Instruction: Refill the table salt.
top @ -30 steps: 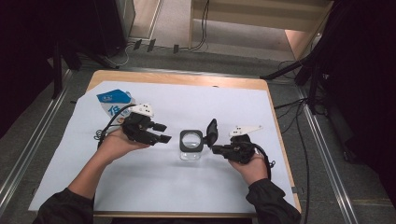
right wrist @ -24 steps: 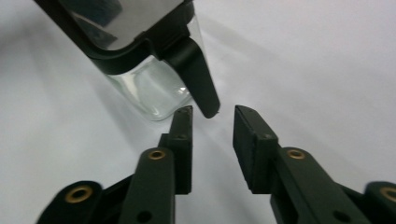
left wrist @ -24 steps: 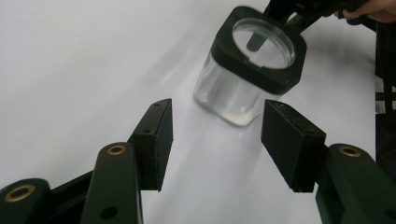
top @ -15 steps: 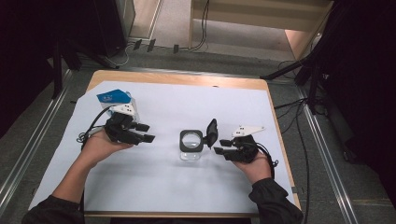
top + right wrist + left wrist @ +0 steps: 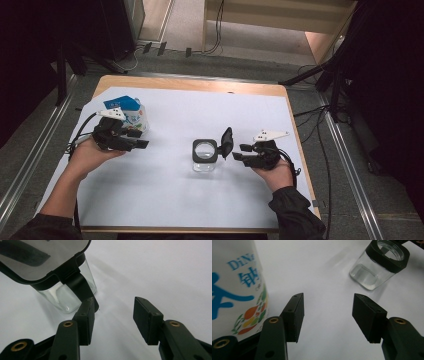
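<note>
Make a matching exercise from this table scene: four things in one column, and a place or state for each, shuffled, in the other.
Things:
1. carton
2. jar
3. left gripper
4. jar's lid

Places or states:
A. flipped up on its hinge
B. open, empty, beside the carton
C. far left of the white sheet
D. clear glass, mid-table

Pairs: 1-C, 2-D, 3-B, 4-A

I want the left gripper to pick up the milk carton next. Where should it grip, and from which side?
Probably across the carton's flat side walls at mid-height, coming in level from the side facing the left gripper, which is already open beside it. The carton stands upright on the white sheet, so its straight walls suit flat jaws better than its folded top.
</note>
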`<state>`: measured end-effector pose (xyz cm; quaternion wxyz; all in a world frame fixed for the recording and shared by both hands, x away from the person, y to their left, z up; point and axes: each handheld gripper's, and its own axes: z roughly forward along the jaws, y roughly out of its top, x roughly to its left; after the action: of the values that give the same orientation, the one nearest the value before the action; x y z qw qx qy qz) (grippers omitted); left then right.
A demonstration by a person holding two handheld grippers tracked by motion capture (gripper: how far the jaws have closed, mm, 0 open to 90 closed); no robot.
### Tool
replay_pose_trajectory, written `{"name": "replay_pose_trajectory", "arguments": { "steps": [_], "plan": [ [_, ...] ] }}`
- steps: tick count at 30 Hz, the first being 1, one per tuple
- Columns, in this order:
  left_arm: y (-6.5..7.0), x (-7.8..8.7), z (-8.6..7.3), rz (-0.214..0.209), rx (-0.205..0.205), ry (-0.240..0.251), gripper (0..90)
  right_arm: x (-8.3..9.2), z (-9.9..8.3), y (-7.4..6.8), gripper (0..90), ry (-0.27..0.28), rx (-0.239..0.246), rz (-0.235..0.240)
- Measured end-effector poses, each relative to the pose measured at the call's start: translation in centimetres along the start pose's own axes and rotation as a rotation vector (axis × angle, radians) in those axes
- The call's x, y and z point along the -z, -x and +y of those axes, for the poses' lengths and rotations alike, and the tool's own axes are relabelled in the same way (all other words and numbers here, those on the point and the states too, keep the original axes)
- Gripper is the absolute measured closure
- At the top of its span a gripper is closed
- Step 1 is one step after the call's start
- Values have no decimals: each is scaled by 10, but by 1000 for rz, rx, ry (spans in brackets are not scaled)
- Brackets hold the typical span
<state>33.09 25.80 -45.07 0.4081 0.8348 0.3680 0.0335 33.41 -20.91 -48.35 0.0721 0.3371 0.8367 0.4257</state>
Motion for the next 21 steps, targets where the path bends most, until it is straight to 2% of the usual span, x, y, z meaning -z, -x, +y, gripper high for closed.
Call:
{"name": "replay_pose_trajectory", "arguments": {
  "steps": [4,9,16,21],
  "plan": [
    [-6,5,-3,15,7,-3,443,-1,1,1,526,-4,-2,2],
    [-15,12,-7,30,36,1,440,-2,1,1,526,-10,-2,3],
    [-26,26,-11,76,57,7,436,-1,0,2,526,-13,-7,-2],
    [-33,38,-14,94,87,29,435,-1,-1,2,526,-17,-10,-4]
  ]
}}
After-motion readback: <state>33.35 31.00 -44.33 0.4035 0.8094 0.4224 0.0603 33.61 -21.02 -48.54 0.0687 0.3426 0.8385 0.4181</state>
